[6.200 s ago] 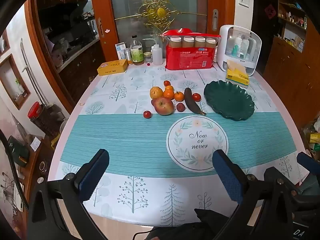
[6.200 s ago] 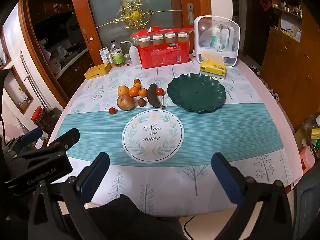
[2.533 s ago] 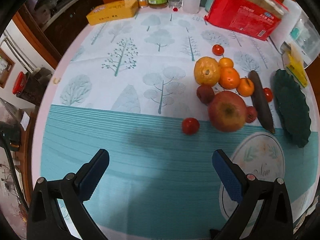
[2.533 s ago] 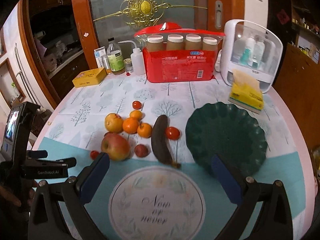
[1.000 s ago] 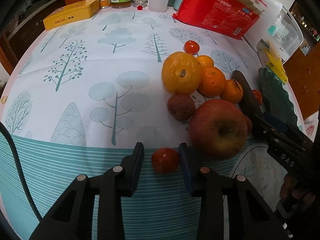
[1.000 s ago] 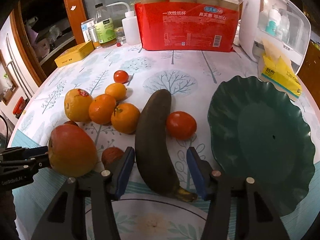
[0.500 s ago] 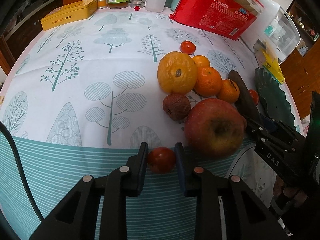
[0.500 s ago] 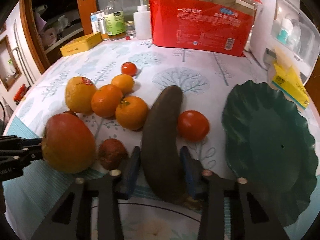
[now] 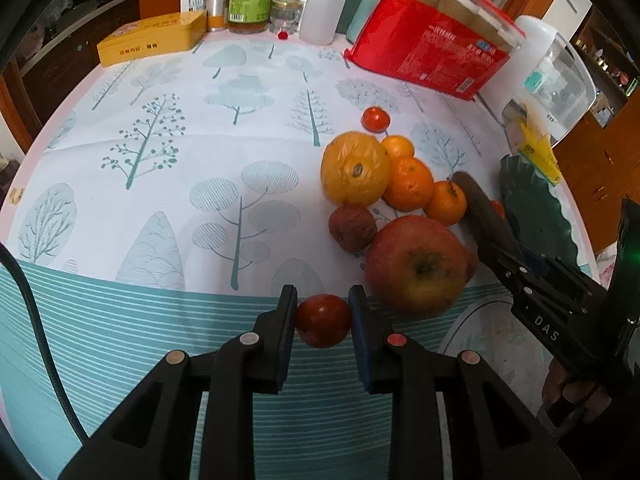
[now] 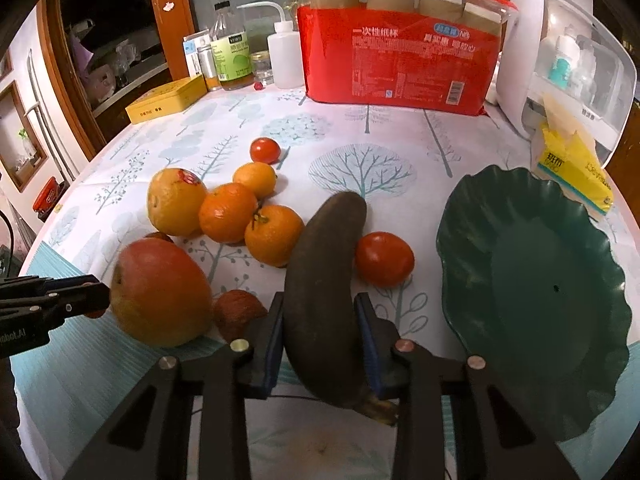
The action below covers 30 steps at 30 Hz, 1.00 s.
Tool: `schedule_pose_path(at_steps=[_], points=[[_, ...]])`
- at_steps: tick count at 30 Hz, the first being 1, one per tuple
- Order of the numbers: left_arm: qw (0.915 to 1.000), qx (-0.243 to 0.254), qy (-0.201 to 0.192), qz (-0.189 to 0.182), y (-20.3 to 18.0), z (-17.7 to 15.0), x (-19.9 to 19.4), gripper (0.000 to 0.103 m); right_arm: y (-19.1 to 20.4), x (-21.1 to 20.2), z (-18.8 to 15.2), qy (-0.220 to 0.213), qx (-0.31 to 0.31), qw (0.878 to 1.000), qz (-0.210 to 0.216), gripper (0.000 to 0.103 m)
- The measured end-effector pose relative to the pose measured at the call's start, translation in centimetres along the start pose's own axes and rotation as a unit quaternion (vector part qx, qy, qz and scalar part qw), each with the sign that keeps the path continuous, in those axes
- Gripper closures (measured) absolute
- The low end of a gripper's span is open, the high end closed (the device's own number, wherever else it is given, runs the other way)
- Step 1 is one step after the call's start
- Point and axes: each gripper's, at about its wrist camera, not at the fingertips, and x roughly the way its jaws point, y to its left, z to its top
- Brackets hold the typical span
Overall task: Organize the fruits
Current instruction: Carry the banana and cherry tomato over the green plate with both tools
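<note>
my left gripper [image 9: 322, 322] is closed on a small tomato [image 9: 323, 321] at lower centre of its view, and my right gripper [image 10: 320, 328] is clamped round the dark banana [image 10: 325, 296]. the green plate [image 10: 532, 312] at right is bare, so i judge nothing is sorted yet; the apple [image 10: 160, 290] and oranges [image 10: 228, 212] wait at left. the red pack [image 10: 400, 60] reads "一次性纸杯"; my right tool shows "das".

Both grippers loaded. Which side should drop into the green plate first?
Right, probably. The right gripper is shut on the dark banana, and the green plate lies directly beside it. The left gripper, shut on the small tomato, sits beyond the apple.
</note>
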Motion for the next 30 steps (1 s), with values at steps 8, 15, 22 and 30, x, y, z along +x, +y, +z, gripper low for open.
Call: schedule_pose_path(at_steps=[8, 15, 22, 30], points=[[0.9994, 0.009, -0.031, -0.012, -0.4, -0.6, -3.4, 0.079, 1.2, -3.4, -0.2, -0.016, 0.006, 1.0, 0.003, 0.072], [0.9979, 0.023, -0.053, -0.031, -0.7, -1.9, -6.3, 0.079, 2.7, -6.6, -2.0, -0.025, 0.016, 1.0, 0.005, 0.072], [0.9968, 0.04, -0.054, -0.044, -1.2, -3.6, -7.9, 0.079, 3.9, -9.9, -4.1, -0.041, 0.022, 0.999, 0.0, 0.072], [0.995, 0.063, -0.046, -0.061, -3.0, -4.9, -9.1, 0.079, 3.4, -12.8, -5.7, -0.047, 0.04, 0.998, -0.013, 0.072]])
